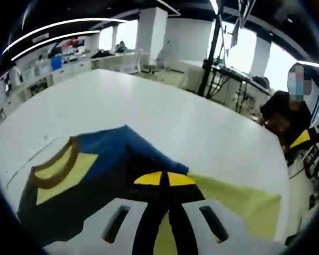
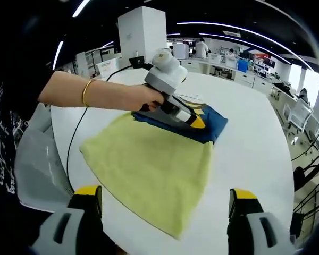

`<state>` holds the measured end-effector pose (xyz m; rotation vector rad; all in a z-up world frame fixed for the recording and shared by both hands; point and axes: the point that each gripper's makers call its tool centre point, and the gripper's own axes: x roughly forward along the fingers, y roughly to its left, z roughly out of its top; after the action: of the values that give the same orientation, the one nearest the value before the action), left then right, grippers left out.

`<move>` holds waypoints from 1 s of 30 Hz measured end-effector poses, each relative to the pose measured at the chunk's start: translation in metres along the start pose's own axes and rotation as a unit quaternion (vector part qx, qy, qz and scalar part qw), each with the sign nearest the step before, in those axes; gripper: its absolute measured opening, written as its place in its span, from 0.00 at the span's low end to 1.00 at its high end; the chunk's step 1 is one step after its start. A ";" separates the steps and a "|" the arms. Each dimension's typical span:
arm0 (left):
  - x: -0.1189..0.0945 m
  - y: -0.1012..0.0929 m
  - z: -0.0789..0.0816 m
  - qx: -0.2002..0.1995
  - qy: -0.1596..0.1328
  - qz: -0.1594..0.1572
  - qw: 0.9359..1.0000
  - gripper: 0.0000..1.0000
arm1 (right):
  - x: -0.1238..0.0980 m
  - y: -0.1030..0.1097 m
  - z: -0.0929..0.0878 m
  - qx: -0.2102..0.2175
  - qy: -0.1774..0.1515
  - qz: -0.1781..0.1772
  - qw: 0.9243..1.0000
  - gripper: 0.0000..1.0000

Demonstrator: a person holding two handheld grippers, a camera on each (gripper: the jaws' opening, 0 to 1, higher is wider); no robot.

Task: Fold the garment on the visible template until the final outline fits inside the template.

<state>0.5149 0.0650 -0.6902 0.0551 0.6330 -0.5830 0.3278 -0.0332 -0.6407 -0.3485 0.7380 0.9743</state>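
A blue garment (image 1: 114, 146) with a yellow, brown-trimmed neck patch (image 1: 61, 170) lies folded on the white table, partly over a pale yellow template cloth (image 1: 239, 204). My left gripper (image 1: 162, 179) is shut, its yellow tips pressed together on a dark fold of the garment. In the right gripper view a hand holds that left gripper (image 2: 194, 121) low over the blue garment (image 2: 212, 127) at the far edge of the yellow template cloth (image 2: 154, 159). My right gripper (image 2: 165, 204) hangs open near the cloth's near corner, with nothing between its fingers.
The white table (image 1: 149, 101) stretches far beyond the garment. A black cable (image 2: 74, 141) runs from the left gripper off the table's left edge, beside a grey seat (image 2: 37, 164). A person (image 1: 287, 114) sits past the table's right rim. Desks and pillars stand behind.
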 end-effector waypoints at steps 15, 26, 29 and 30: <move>-0.036 -0.011 0.019 0.023 -0.041 -0.030 0.998 0.29 | 0.001 0.000 0.005 -0.002 -0.005 0.002 1.000 0.99; -0.108 0.004 0.021 0.017 -0.076 0.008 0.997 0.69 | 0.003 -0.003 -0.007 0.005 0.004 0.003 1.000 0.99; -0.126 0.008 0.012 0.020 -0.079 0.025 0.996 0.78 | 0.003 -0.004 -0.010 0.004 0.009 0.003 1.000 0.99; -0.135 0.011 0.006 0.026 -0.074 0.036 0.996 0.80 | 0.003 -0.004 -0.011 0.004 0.010 0.002 1.000 0.99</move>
<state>0.4363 0.1402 -0.6095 0.0821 0.4712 -0.5282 0.3281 -0.0396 -0.6511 -0.3503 0.7610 0.9726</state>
